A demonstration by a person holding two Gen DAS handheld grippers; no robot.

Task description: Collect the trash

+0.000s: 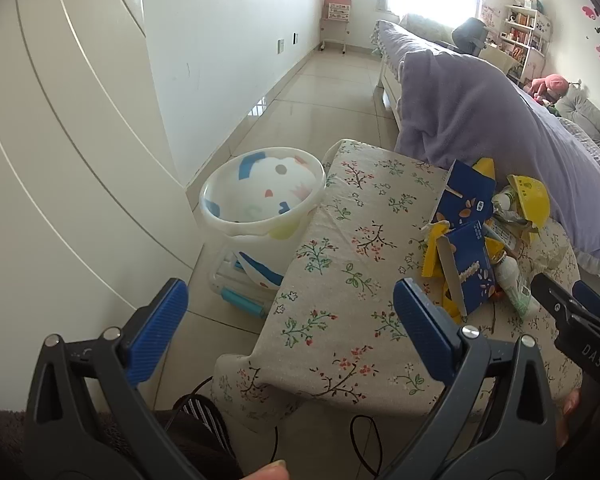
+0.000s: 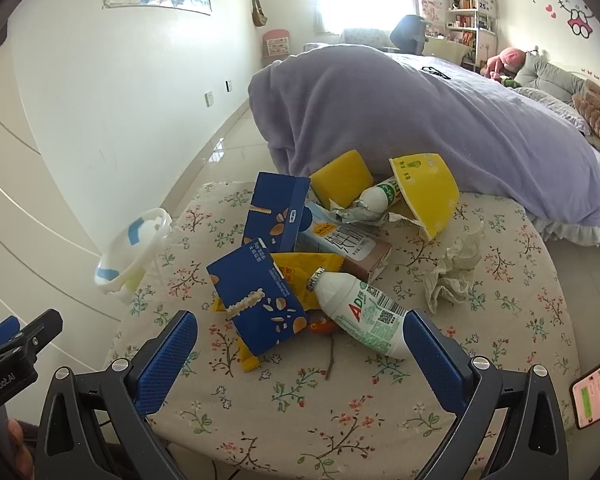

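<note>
A pile of trash lies on a floral-cloth table [image 2: 340, 412]: two torn blue boxes [image 2: 260, 304], a white AD bottle [image 2: 364, 312], a second white bottle [image 2: 380, 196], yellow wrappers [image 2: 428, 192], a brown carton [image 2: 352, 248] and crumpled paper [image 2: 456, 272]. The pile also shows in the left wrist view [image 1: 472, 248]. My right gripper [image 2: 300, 344] is open, just short of the near blue box and AD bottle. My left gripper [image 1: 290, 312] is open and empty over the table's left edge. A white patterned bin [image 1: 260, 196] stands on the floor left of the table.
A bed with a purple blanket [image 2: 420, 112] borders the table's far side. A white wardrobe [image 1: 60, 160] stands on the left. A phone [image 2: 596, 396] lies at the table's right edge. Cables [image 1: 364, 440] hang below the table front.
</note>
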